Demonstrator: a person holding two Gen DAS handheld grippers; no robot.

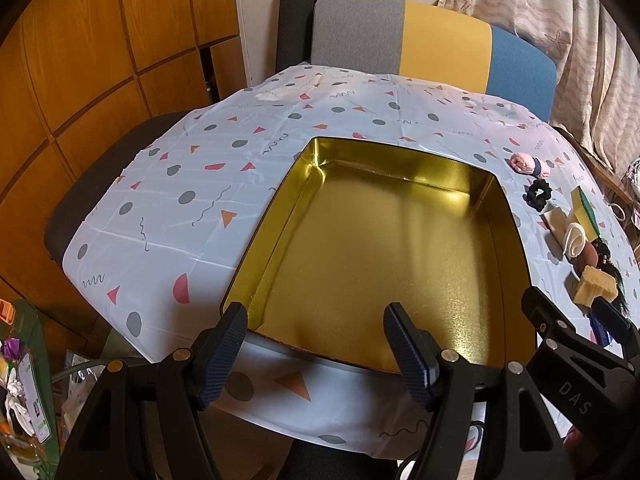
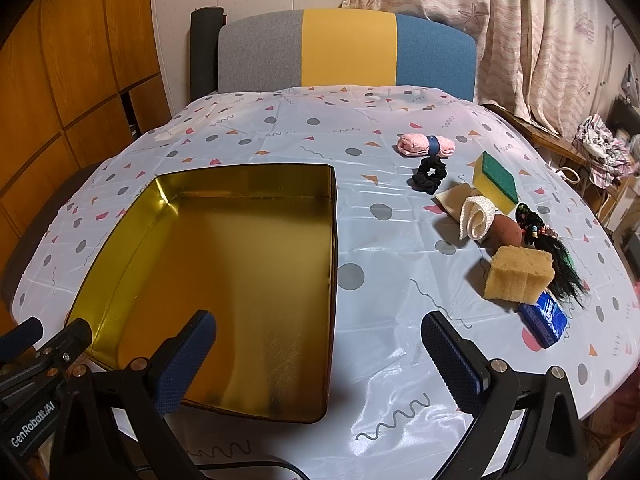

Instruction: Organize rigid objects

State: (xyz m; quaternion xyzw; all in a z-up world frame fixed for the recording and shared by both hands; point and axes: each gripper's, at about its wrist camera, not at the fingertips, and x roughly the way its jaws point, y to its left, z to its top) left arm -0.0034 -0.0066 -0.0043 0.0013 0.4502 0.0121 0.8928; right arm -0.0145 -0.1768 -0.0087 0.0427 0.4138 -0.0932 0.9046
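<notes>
Gold tin sits open on patterned cloth, nothing inside. Left gripper hovers over its near rim, fingers wide apart, holding nothing; right gripper likewise spread & bare, near tin's right wall. Well to the right of tin: pink roll, scrunchie, green-yellow sponge, tan sponge, blue pack.

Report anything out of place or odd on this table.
Nothing is spilled or damaged. The gold tin sits empty, and the items stay heaped loosely at the right: tan sponge, green-topped sponge, black scrunchie, blue packet.
</notes>
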